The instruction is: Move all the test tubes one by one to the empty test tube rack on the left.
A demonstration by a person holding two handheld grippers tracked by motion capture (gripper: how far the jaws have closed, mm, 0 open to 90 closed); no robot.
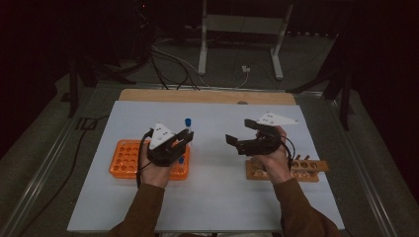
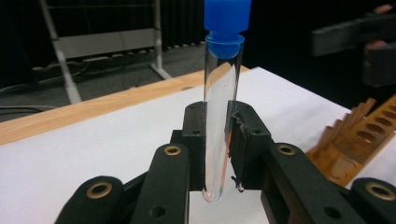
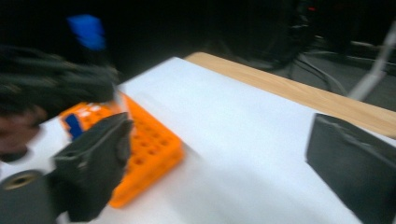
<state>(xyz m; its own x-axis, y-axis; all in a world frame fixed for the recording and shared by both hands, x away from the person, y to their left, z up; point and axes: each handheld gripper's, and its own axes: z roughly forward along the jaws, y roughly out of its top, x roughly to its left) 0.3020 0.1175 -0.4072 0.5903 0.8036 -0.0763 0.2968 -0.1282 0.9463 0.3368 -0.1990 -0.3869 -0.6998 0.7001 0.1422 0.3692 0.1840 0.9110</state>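
The left gripper [image 2: 217, 140] is clenched on the clear tube [image 2: 219, 116], blue cap up, held upright above the orange rack [image 1: 126, 159] near the table's [image 1: 212, 197] left edge. The right gripper [image 1: 245, 139] is released and empty, so the left one alone carries the tube, probably toward the wooden rack [image 1: 309, 170] at the right edge.

Dim room, dark surround; right gripper view motion-blurred, others fairly sharp

The white table [image 1: 217, 197] carries an orange rack [image 1: 123, 159] and a wooden rack [image 1: 309, 170].
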